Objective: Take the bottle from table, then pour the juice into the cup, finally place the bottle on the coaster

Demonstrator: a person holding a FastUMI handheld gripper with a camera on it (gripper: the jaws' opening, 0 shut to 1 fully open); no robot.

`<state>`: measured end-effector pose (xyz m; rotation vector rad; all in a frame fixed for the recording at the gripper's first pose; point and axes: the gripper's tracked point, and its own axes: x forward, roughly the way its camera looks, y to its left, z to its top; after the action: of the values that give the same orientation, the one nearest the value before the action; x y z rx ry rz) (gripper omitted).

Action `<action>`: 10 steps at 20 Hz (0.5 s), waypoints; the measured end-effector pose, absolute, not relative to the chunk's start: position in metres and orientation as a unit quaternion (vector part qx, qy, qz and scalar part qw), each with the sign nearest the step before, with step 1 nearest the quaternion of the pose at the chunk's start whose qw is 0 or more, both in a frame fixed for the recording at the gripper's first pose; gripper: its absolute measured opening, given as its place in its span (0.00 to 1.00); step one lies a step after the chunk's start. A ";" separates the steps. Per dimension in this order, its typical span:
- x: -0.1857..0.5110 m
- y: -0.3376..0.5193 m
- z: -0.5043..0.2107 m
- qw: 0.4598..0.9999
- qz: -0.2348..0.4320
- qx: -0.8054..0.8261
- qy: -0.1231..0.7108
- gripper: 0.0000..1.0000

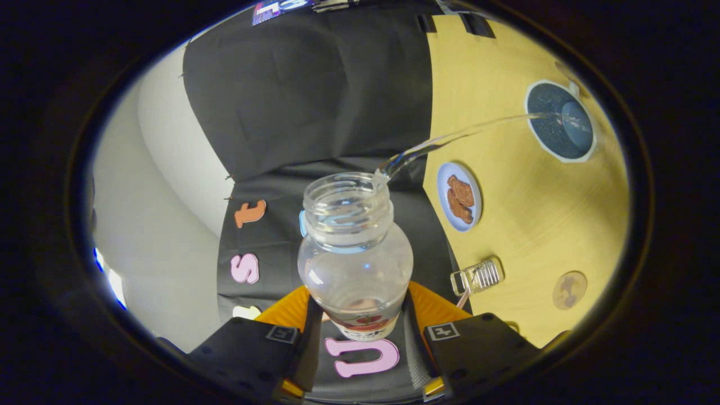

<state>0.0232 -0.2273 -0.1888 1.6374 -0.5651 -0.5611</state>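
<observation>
Gripper (360, 332) clamps the bottle (354, 264) between both fingers (tipped over), and a clear stream (450, 138) arcs from its mouth into the cup (559, 121) well beyond on the table (529, 225).

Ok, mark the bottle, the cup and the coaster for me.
bottle (355, 264): gripper view, clear body, held between the claw's fingers.
cup (560, 121): gripper view, dark inside.
coaster (569, 290): gripper view, centre of round disc.

tongs (360, 315) | rolled hard sideways | both fingers (306, 332) pressing the held item's sides
</observation>
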 end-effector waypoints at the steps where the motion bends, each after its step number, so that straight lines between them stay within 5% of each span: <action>1: 0.023 -0.227 -0.188 0.613 -0.243 0.711 -0.246 0.68; 10: 0.022 -0.229 -0.178 0.604 -0.242 0.718 -0.248 0.68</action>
<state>0.0217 -0.2289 -0.1778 1.6620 -0.5747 -0.5596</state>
